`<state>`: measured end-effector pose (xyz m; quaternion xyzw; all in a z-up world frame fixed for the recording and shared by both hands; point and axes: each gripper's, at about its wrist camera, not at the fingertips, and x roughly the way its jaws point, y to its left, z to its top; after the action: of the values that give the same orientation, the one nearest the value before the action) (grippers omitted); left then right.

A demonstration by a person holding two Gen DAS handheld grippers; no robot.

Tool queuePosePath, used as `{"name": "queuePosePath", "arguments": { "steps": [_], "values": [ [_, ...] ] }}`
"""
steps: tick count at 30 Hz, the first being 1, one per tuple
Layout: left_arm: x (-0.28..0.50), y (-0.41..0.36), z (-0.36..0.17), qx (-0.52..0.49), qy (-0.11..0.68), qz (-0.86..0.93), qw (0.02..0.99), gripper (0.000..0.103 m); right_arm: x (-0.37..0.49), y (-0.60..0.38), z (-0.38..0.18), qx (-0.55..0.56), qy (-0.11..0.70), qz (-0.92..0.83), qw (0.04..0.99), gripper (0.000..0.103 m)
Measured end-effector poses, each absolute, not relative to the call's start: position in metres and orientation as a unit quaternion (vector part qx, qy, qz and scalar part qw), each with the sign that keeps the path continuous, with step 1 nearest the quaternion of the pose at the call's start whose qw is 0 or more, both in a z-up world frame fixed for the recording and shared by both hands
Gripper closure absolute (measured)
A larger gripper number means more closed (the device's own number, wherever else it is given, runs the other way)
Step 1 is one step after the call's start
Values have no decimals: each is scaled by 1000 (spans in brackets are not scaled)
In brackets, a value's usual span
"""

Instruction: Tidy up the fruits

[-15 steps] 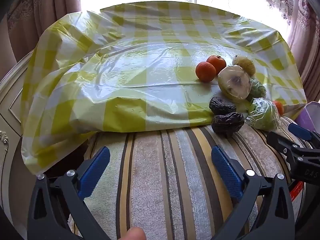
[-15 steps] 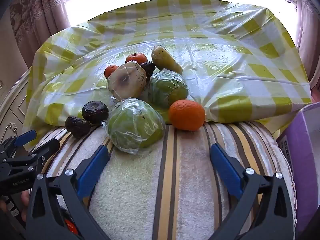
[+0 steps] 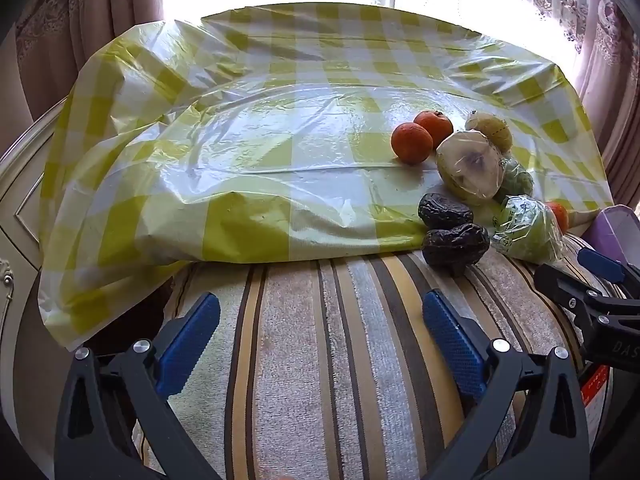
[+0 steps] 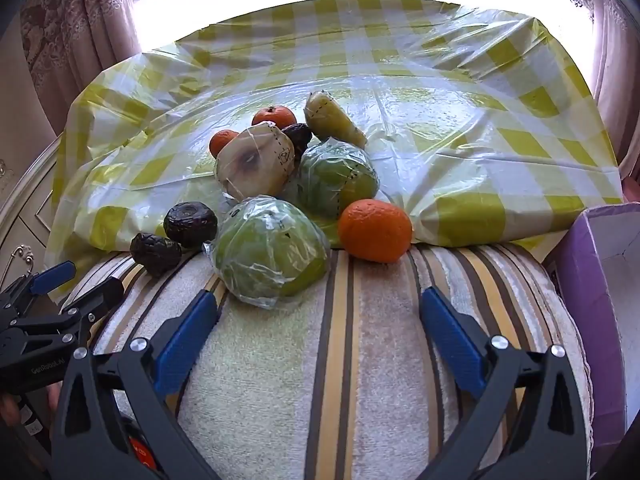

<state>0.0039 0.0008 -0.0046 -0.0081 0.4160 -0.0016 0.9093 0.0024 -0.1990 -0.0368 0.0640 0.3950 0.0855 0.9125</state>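
Note:
A pile of fruit lies where the yellow checked plastic cloth meets a striped towel. In the right wrist view, a wrapped green fruit is nearest, with an orange to its right, a second wrapped green fruit, a pale wrapped fruit, a yellow-green wrapped fruit, two small oranges and dark wrinkled fruits. My right gripper is open and empty, just short of the nearest green fruit. My left gripper is open and empty over the towel, left of the pile.
A purple box stands at the right edge of the towel. Curtains and a bright window are behind. A cream cabinet is on the left. Each gripper shows at the edge of the other's view.
Both grippers have barely moved; the view is nearly the same. The fruits lie as before.

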Motion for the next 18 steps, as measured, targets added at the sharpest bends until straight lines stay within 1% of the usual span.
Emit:
{"name": "queuePosePath", "arguments": {
  "steps": [13,18],
  "values": [
    [1,-6,-11,1,418,-3,908,5,-1,-197,-39,64,378,86,920,1],
    [3,-3,-15,-14,426,-9,905,4,1,-194,-39,58,378,81,920,1]
  ]
}}
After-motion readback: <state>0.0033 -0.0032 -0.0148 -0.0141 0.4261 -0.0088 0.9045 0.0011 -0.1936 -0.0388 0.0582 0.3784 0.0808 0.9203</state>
